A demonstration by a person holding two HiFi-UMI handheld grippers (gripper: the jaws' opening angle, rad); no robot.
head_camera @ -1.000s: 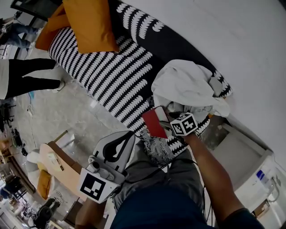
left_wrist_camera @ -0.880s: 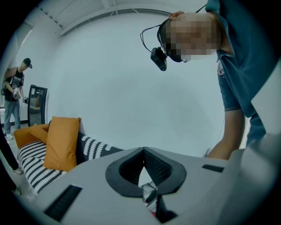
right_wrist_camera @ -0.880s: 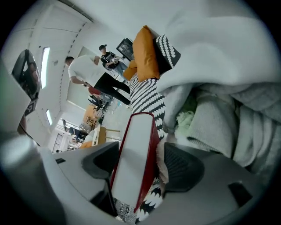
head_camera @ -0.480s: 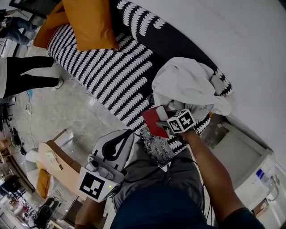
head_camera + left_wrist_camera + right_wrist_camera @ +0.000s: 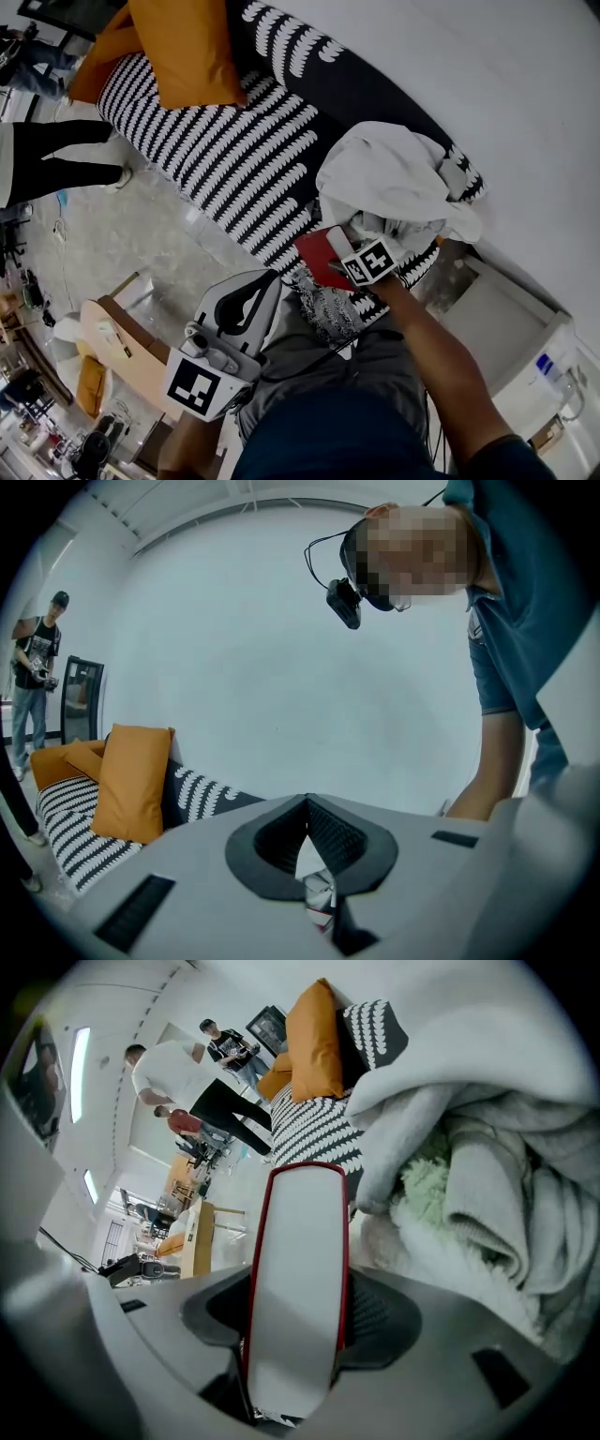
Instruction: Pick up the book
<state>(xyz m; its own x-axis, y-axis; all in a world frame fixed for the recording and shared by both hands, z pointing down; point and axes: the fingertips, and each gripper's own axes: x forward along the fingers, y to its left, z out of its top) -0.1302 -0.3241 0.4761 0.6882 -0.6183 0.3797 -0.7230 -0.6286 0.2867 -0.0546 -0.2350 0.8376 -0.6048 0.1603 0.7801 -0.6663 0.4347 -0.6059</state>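
right gripper: jaws just closing on red book, pads seemingly pressing its 2 covers (long axis along jaws) | book at edge of striped sofa | left gripper: together, farther off

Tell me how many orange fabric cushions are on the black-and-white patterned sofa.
2. One orange fabric cushion stands at the far end of the black-and-white patterned sofa; the other orange cushion lies partly behind it. More may be out of frame.
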